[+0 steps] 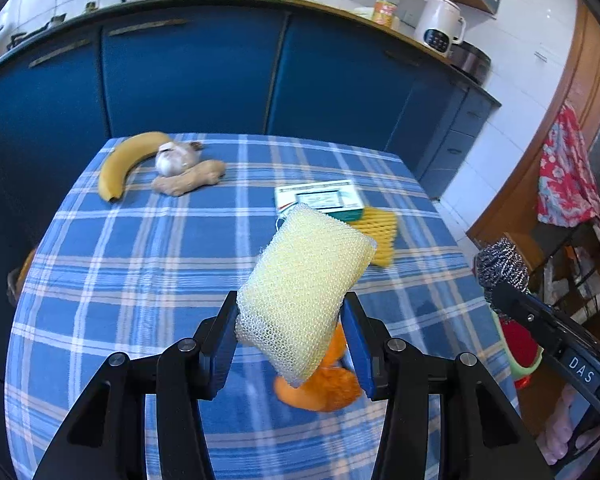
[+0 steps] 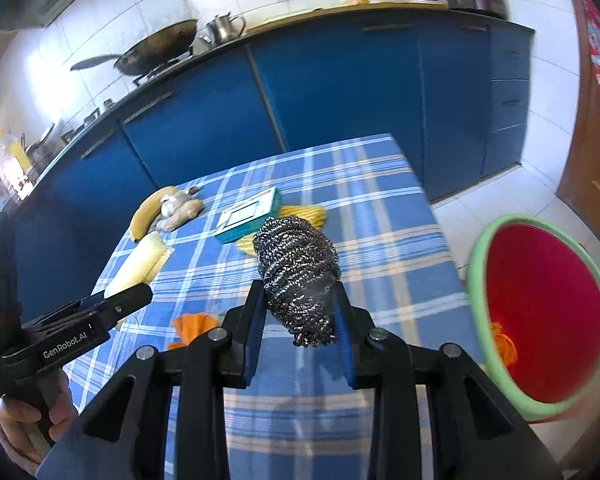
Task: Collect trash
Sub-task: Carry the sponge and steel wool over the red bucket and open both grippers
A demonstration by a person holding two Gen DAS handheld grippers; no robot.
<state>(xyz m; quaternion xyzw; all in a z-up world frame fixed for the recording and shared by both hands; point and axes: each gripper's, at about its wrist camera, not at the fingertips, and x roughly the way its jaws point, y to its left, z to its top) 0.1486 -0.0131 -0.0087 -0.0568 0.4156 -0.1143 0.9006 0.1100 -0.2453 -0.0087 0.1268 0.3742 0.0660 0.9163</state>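
"GenRobot.AI" on left claw [image 2: 136,294] body; "DAS" on right claw [image 1: 500,288] body.

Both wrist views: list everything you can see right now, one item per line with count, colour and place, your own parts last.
mesh sponge: 1, pale yellow, clamped in left hand-held gripper
steel wool scourer: 1, silver, clamped in right hand-held gripper
bin: 1, red inside with green rim, right of table
orange peel: pieces, orange, near table edge; one piece in bin
carton: 1, white and teal, mid table
foam fruit net: 1, yellow, beside carton
banana: 1, yellow, far left of table
garlic: 1, whitish, by banana
ginger: 1, tan, by garlic
tablecloth: 1, blue plaid, covers table
left hand-held gripper: 1, black, blue pads
right hand-held gripper: 1, black, blue pads
hand: 1, holds left handle
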